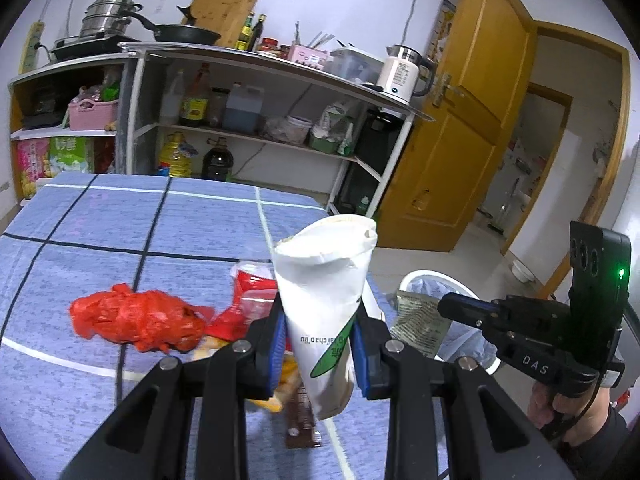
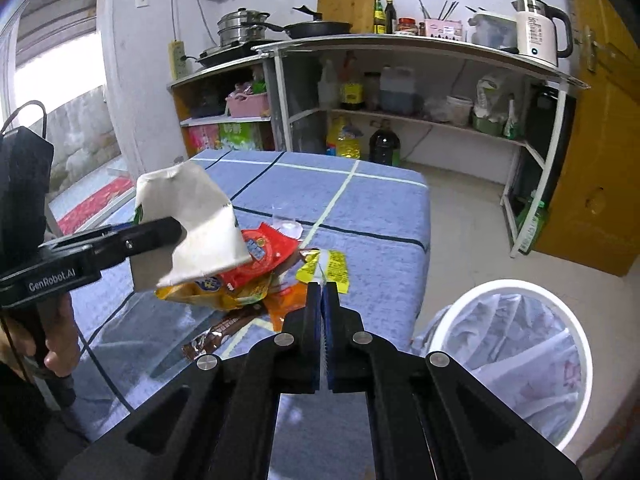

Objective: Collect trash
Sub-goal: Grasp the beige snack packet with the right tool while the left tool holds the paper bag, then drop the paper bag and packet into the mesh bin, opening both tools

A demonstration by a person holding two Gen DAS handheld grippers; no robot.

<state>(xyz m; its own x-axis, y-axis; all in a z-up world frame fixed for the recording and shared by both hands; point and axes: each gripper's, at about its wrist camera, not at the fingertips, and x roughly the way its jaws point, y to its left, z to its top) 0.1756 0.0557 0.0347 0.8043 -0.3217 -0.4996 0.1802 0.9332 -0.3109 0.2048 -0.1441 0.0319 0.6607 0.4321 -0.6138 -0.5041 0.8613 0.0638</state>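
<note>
My left gripper (image 1: 320, 330) is shut on a white paper carton with green print (image 1: 326, 300) and holds it above the blue checked table (image 1: 120, 220). The carton also shows in the right wrist view (image 2: 192, 224). On the table lie a crumpled red plastic bag (image 1: 136, 318), a red snack wrapper (image 2: 262, 254), orange and yellow wrappers (image 2: 224, 294) and a brown wrapper (image 2: 216, 334). My right gripper (image 2: 322, 292) is shut with nothing visibly held in that view, over the table's near right edge. In the left wrist view it (image 1: 448, 306) touches a printed wrapper (image 1: 418, 322) over the bin.
A white bin with a clear liner (image 2: 516, 356) stands on the floor right of the table. A metal shelf rack (image 2: 400, 52) with bottles, pans and a kettle lines the far wall. A yellow wooden door (image 1: 460, 120) stands open at the right.
</note>
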